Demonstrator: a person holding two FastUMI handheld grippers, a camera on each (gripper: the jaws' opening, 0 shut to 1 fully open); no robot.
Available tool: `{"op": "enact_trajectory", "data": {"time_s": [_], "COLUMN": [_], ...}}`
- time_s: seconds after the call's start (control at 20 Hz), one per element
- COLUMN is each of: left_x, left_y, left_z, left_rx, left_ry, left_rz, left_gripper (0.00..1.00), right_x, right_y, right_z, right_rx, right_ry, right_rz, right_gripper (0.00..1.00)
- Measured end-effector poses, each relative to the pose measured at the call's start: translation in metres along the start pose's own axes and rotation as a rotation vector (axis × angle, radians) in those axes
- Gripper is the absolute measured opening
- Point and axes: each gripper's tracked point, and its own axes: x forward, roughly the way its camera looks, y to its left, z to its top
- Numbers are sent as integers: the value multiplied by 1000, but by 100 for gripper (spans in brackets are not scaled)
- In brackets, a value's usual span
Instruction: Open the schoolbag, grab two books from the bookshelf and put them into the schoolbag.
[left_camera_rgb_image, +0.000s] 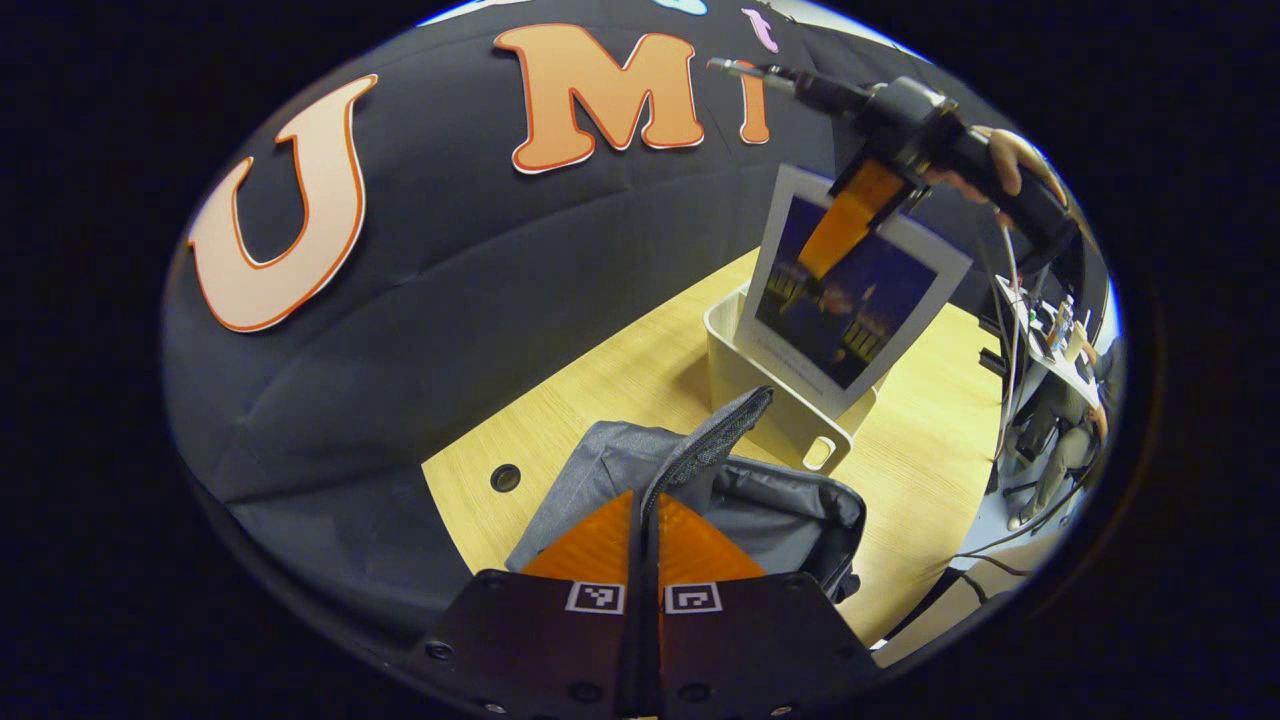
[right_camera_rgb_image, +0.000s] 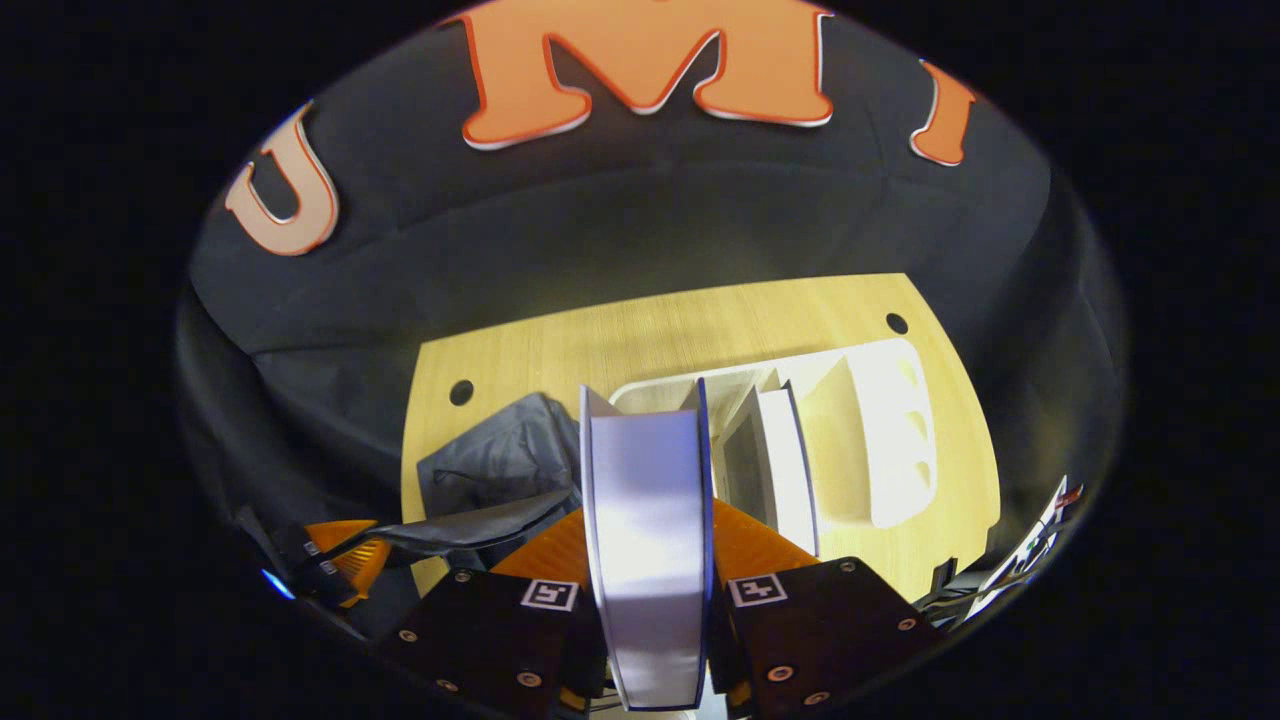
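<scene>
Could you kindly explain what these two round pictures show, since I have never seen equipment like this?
A person holds a two-finger gripper in each hand, and a camera rides on each. In the left gripper view, the left gripper is shut on the flap of a grey schoolbag, holding it open on the wooden table. Farther off, the right gripper lifts a book above a white book bin. The right gripper view looks along that same gripper: its fingers pinch the book, seen edge-on, with another book standing in the bin.
</scene>
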Motion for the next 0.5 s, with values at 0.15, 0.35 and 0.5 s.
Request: {"op": "enact_trajectory", "data": {"time_s": [0.15, 0.35, 0.5], "left_x": [2, 2, 0], "left_y": [-2, -10, -18], "left_z": [-1, 0, -2], "left_rx": [1, 53, 87], "left_ry": [10, 16, 21], "left_rz": [-7, -9, -3], "left_gripper": [1, 1, 1], "right_x": [-51, -83, -70], "right_y": [6, 3, 2], "right_z": [-17, -67, -113], "right_rx": [70, 225, 368], "right_ry": [-45, -72, -49], "right_rz": [86, 191, 276], "right_gripper": [40, 40, 40]}}
